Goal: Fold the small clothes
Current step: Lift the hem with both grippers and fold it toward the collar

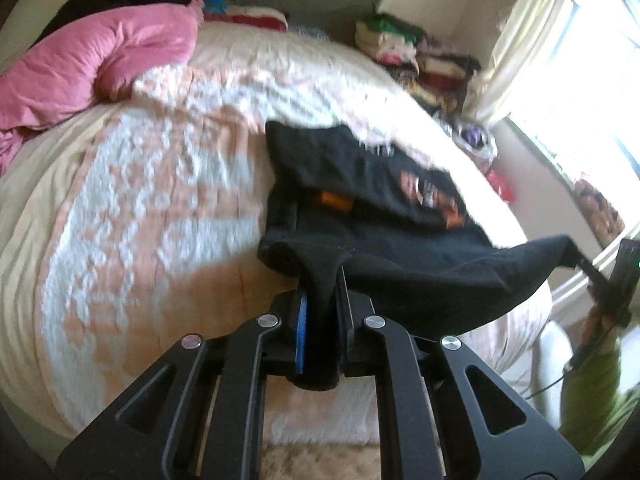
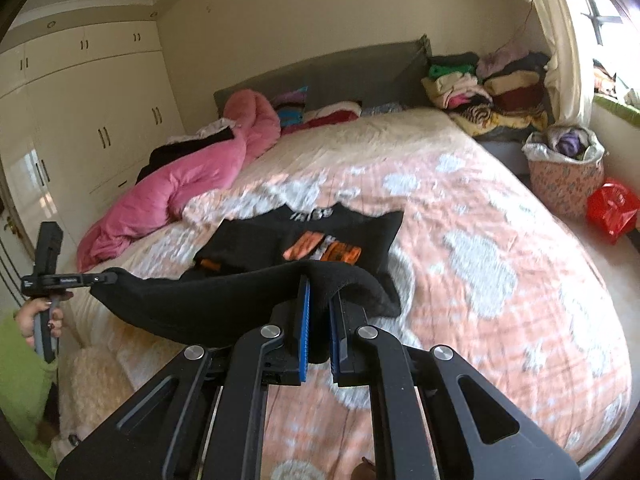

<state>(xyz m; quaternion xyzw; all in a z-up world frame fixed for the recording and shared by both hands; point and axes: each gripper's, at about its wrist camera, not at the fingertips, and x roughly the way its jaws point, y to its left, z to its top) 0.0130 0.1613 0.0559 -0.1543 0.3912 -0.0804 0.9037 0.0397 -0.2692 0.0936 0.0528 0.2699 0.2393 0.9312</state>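
A small black garment with orange print lies partly on the bed, its near hem lifted off the cover. My left gripper is shut on one corner of that hem, the black cloth bunched between its blue pads. In the right wrist view the same black garment stretches from my right gripper, shut on the other hem corner, across to the left gripper at the far left, held by a hand in a green sleeve. The right gripper shows at the right edge of the left wrist view.
The bed has a peach and white patterned cover. A pink duvet lies along its left side. Folded clothes are piled beside the headboard. A bag of clothes and a red basket stand on the floor by the window. Wardrobes line the left wall.
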